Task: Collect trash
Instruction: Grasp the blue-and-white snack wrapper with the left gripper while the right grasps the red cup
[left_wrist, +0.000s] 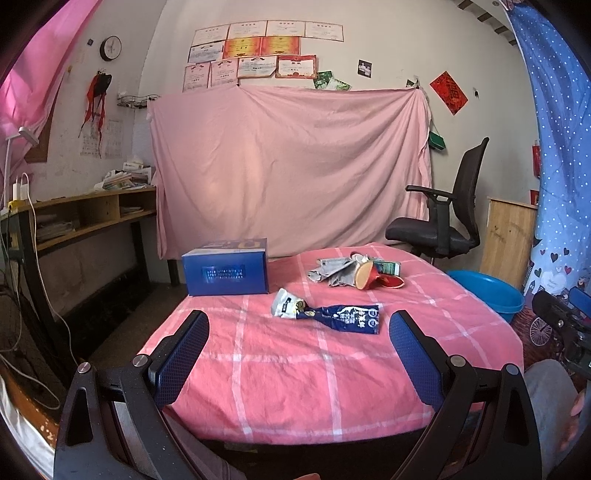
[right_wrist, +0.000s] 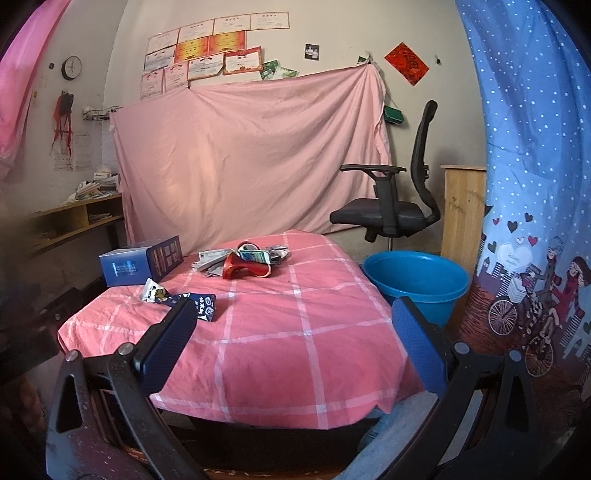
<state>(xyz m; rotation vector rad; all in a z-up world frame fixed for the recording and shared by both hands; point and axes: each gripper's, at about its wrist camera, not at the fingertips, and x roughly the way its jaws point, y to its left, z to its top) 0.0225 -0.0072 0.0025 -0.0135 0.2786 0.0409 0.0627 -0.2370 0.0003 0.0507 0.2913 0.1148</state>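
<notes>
A table with a pink checked cloth (left_wrist: 288, 369) (right_wrist: 280, 354) carries trash. A crumpled blue and white wrapper (left_wrist: 327, 314) (right_wrist: 177, 297) lies near the middle-left. A pile of grey paper, a red cup and small packets (left_wrist: 354, 273) (right_wrist: 243, 260) lies farther back. A blue basin (left_wrist: 487, 291) (right_wrist: 417, 280) stands on the floor to the table's right. My left gripper (left_wrist: 299, 332) is open and empty, short of the wrapper. My right gripper (right_wrist: 291, 325) is open and empty over the table's near right part; it also shows at the right edge of the left wrist view (left_wrist: 569, 314).
A blue box (left_wrist: 225, 271) (right_wrist: 140, 264) stands at the table's back left corner. A black office chair (left_wrist: 443, 218) (right_wrist: 391, 199) and a wooden cabinet (right_wrist: 461, 210) stand behind the basin. A desk with shelves (left_wrist: 85, 218) is at the left. A blue curtain (right_wrist: 535, 184) hangs at the right.
</notes>
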